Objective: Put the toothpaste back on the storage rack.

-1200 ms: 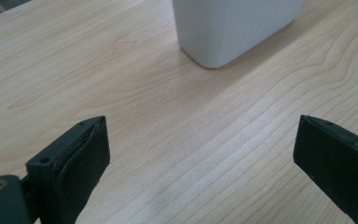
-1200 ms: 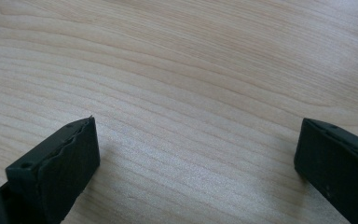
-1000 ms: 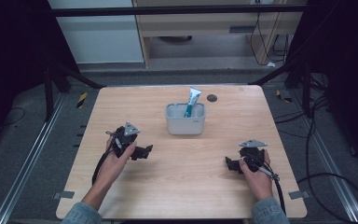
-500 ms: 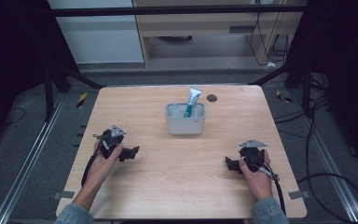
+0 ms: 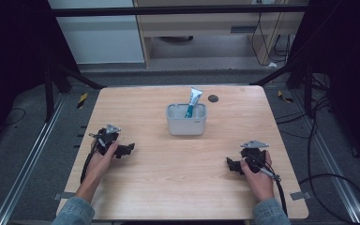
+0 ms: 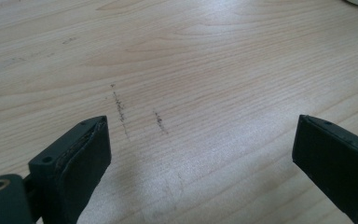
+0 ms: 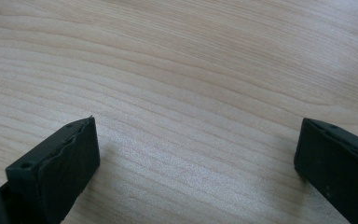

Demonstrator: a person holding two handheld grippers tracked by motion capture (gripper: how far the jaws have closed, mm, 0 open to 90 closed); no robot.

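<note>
On the table [image 5: 178, 159], both grippers (jaws apart) rest, holding nothing.

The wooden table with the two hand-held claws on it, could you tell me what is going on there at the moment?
A person rests a left claw and a right claw low on the light wooden table, one near each side. Both are open and hold nothing, as the gripper views show bare wood between the jaws. Between and beyond them stands a pale grey rectangular plastic bin with a white and teal tube leaning upright inside it, untouched.
</note>
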